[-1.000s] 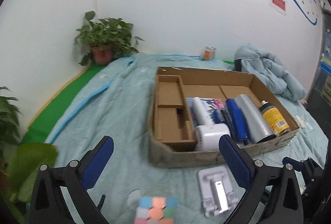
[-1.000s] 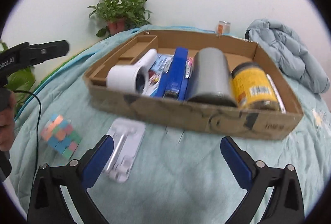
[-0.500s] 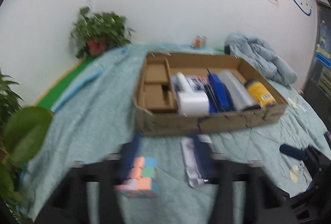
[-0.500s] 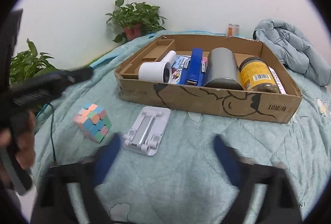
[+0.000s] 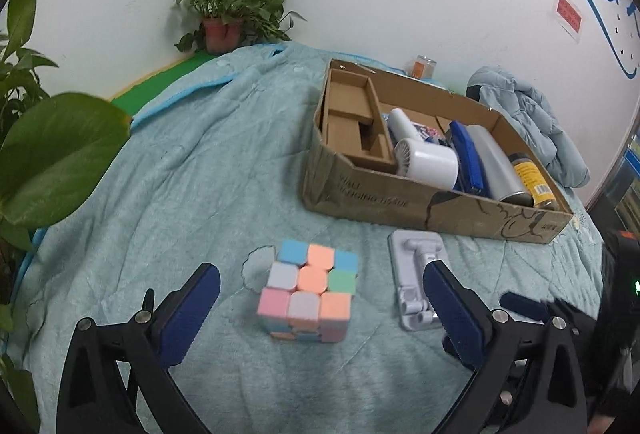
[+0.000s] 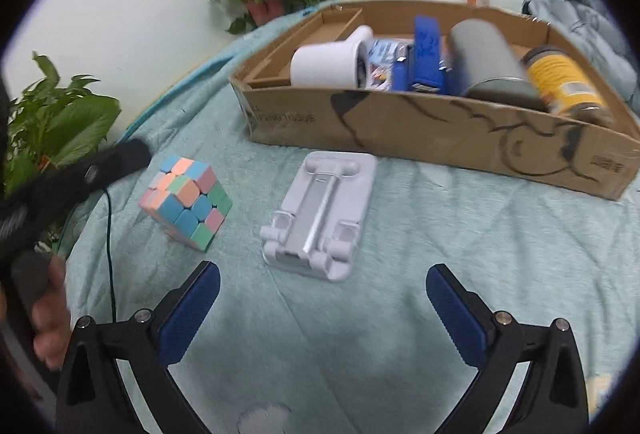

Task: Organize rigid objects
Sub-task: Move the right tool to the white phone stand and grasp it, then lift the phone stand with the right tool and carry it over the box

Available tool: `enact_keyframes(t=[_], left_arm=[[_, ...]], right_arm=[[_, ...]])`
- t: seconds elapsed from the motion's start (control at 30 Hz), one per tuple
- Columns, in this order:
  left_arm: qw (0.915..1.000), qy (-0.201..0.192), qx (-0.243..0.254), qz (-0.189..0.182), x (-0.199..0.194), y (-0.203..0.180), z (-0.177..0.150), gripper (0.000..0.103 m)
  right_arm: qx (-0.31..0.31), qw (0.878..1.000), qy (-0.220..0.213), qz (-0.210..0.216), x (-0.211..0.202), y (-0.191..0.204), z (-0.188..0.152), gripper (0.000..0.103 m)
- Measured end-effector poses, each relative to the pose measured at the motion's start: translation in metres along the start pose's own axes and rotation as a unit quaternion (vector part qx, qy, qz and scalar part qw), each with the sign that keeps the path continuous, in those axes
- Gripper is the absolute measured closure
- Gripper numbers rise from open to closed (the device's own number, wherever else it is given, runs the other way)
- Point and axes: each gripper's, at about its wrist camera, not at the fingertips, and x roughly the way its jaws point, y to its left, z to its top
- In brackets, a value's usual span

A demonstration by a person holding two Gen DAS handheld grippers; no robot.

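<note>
Two rigid pieces on quilted cloth (image 5: 180,173): pastel cube (image 5: 308,292), ribbed plastic stand (image 6: 320,213).

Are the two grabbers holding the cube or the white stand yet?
No, nothing is held. The left gripper is open around the cube without touching; the right gripper is open, short of the white stand.

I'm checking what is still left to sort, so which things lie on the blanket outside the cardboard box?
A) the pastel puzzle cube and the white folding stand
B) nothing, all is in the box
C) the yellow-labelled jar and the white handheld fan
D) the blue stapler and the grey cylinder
A: the pastel puzzle cube and the white folding stand lie on the blanket in front of the cardboard box.
</note>
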Motion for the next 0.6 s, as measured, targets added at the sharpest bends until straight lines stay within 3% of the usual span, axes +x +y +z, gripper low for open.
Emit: enact_keyframes(t=[0.17,0.3,0.37,0.5,0.6], left_arm=[[1.0,-0.005,-0.001,0.0,-0.011,0.013,-0.009,0.001],[1.0,-0.007,-0.004,-0.005,-0.017,0.016,-0.011,0.001],[0.9999,-0.009,-0.004,-0.009,-0.021,0.016,-0.012,0.001],[0.9992,0.005,-0.001,-0.04,-0.026,0.008,-0.015,0.001],[0.9942,0.034,0.008,-0.101,-0.028,-0.01,-0.022,0.001]], right_arm=[[-0.022,0.999,0.008,-0.033,0.031,0.019,0.017,0.002],[-0.028,0.997,0.039,-0.062,0.057,0.025,0.016,0.025],[-0.043,0.995,0.025,-0.082,0.053,0.027,0.011,0.033],[-0.015,0.998,0.019,-0.051,0.034,0.013,-0.003,0.035],[0.018,0.999,0.028,-0.011,0.01,-0.003,-0.02,0.035]])
